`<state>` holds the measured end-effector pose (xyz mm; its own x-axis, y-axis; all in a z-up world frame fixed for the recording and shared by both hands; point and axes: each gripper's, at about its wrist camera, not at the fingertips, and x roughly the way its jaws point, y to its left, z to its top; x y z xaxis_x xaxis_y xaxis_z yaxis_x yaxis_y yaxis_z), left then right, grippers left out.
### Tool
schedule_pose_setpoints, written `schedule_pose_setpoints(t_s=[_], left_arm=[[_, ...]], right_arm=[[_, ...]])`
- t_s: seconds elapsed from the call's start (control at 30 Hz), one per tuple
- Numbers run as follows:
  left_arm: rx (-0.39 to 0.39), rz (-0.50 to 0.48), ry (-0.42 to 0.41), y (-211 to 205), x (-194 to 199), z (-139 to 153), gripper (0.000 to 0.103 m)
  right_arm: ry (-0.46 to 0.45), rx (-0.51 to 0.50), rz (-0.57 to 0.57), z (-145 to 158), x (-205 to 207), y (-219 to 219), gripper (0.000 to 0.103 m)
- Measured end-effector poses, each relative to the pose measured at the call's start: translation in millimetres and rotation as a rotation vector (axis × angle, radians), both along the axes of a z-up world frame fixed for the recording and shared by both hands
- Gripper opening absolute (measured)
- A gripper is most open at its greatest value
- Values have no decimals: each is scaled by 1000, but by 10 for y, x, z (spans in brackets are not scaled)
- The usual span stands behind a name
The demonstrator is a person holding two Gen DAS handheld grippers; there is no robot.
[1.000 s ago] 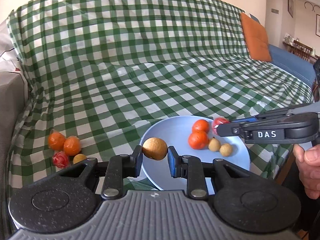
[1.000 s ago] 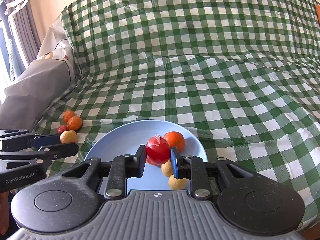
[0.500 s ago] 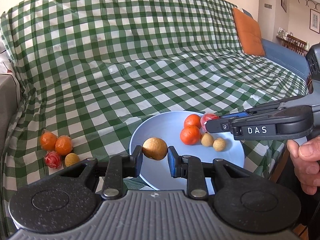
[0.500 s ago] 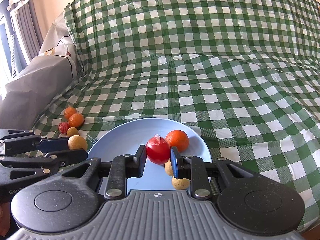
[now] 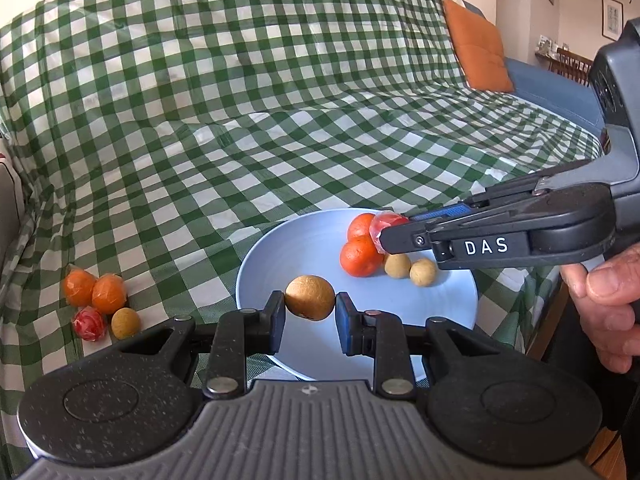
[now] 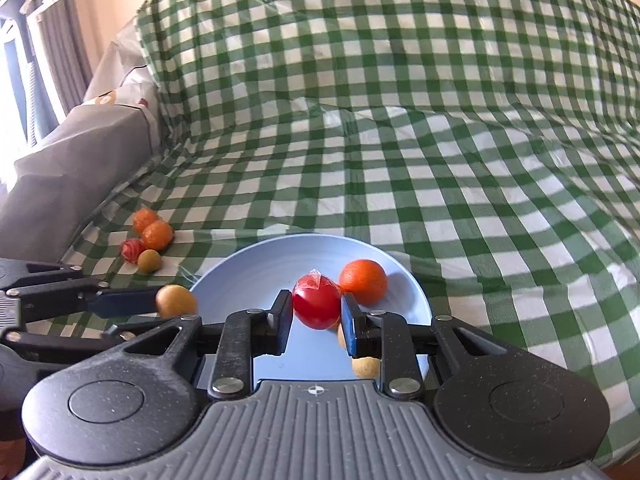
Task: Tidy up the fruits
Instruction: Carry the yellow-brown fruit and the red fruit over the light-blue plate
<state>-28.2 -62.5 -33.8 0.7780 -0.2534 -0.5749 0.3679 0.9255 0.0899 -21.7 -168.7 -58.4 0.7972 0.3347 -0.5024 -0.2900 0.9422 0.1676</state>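
Pale blue plate point(image 5: 280, 256) on the green check cloth point(image 5: 240, 140), holding two oranges point(image 5: 360, 256) and two small tan fruits point(image 5: 423, 272); four more fruits point(image 5: 100, 308) lie on the cloth well to its left. My left gripper point(image 5: 310, 314) pinches a tan fruit point(image 5: 310, 297) at the plate's near rim, and my right gripper point(image 6: 316, 320) pinches a wrapped red fruit point(image 6: 316, 300) above the plate beside the oranges. Step in hand, as I judge it: delivery to the plate; next I should lower each piece onto bare plate and part the fingers gently so nothing rolls.
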Motion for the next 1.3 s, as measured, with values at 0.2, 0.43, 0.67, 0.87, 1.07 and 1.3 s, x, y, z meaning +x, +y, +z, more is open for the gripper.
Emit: schedule_pose_setpoints(t_s=[0.2,0.43,0.67,0.87,1.07,1.3], left_arm=[[-3,-2,-1,-4,3,-7,29],[1,-6,-3,-18,10,-18,29],[1,-5,-7,-25,8,-22,29],[3,-5,-8,-33,4,-28,29],[5,-7,-9,-42,-3,-26,29],[7,-7,-12,-57,-4,-28,29]], right_arm=[[15,10,-9,-16,38,-29,27],[11,7,-3,-22,25,-23,27],[13,7,-3,-23,20,-19,27],[14,7,-3,-29,17,-14,27],[15,7,-1,-38,15,-13,27],[15,6,1,-43,6,-9,27]])
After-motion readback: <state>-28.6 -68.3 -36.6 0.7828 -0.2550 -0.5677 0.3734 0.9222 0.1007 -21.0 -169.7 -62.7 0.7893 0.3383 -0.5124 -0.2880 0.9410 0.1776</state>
